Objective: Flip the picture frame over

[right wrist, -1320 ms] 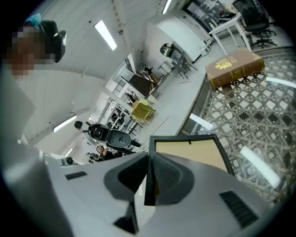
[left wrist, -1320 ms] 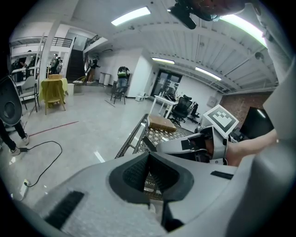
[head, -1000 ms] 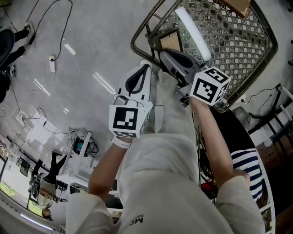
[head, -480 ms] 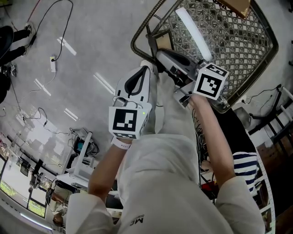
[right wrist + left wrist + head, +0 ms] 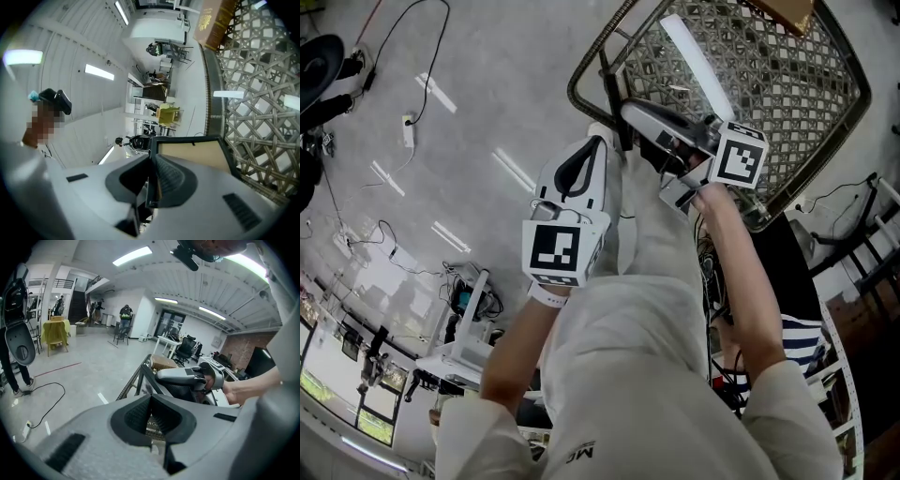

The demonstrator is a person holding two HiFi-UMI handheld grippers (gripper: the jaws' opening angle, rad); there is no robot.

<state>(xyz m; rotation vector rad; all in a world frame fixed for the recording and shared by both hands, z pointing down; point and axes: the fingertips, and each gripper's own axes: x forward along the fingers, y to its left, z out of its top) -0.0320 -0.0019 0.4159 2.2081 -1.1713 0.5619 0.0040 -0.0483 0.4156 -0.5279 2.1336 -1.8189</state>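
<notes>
- Right gripper: grey two-jaw tool, jaws clamped narrow on one edge of the black-rimmed picture frame with a tan board face.
- Picture frame stands on edge, lifted off flat, at the near-left corner of the round-cornered table with a woven lattice top and dark metal rim. From the head view only its thin black side shows, just inside the rim.
- Tan face turned toward the right gripper's camera; lattice weave lies behind and beside it.
- Left gripper: jaws pressed together, nothing between them. It hangs just outside the table rim, above the glossy grey floor, near the right gripper but not touching the frame.
- Flat brown object lies at the table's far edge, well apart from the frame.
</notes>
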